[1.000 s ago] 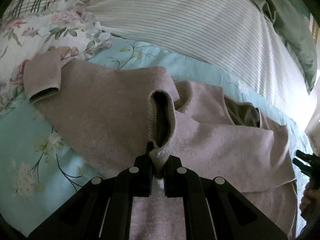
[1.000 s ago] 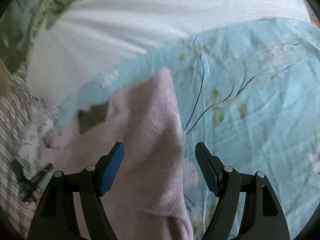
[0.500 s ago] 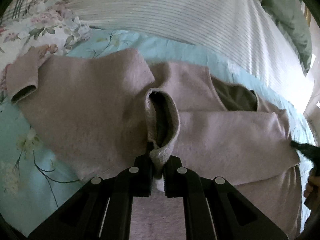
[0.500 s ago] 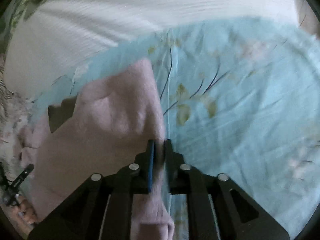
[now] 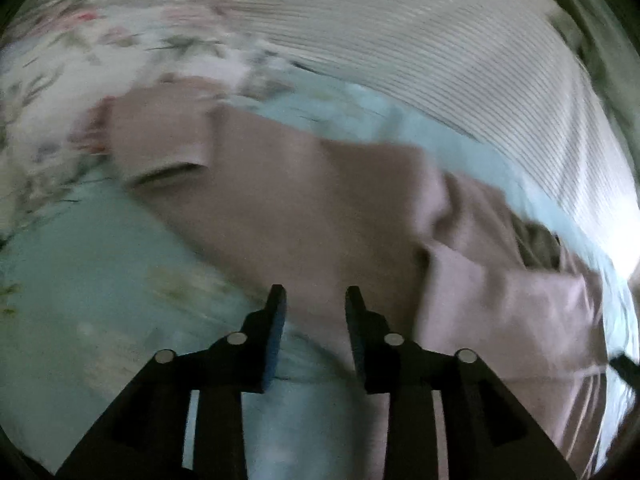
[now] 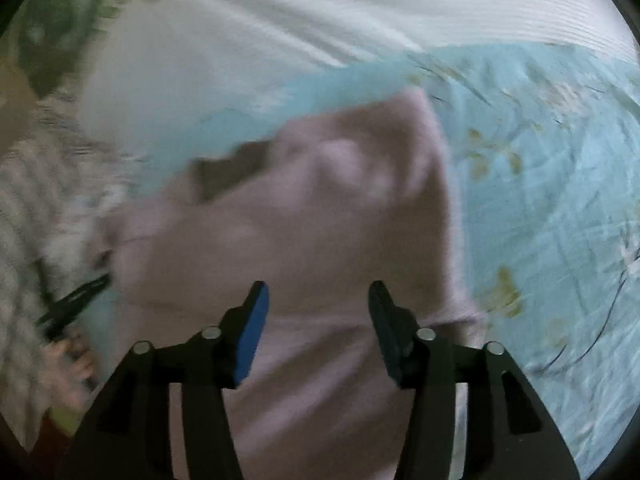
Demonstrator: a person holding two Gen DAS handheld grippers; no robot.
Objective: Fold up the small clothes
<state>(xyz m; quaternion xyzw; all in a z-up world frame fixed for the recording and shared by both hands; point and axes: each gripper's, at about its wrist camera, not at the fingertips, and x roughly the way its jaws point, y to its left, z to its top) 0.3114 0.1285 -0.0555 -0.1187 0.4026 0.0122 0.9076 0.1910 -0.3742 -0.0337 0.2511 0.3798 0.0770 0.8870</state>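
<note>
Lying spread on the bed's light blue floral sheet (image 5: 80, 288), the pink sweater (image 5: 304, 208) is no longer gripped: the cuff pinched a moment ago by the left claw (image 5: 314, 300) has been released, and the right claw (image 6: 316, 300) is likewise opened above the body. One fold is judged laid; a fresh grasp is needed next.

Both views blurred. Pale blue bedsheet (image 6: 552, 184) with printed sprigs and yellowish flowers, spread over a bed and creased. Behind it a white cover with fine stripes (image 5: 420, 52), bulging high. Far left, white fabric with pink and green flowers (image 5: 80, 52). Dark green cloth (image 6: 56, 24) bunched at the upper edge. Soft daylight, strongest at the right rim of the left view.
</note>
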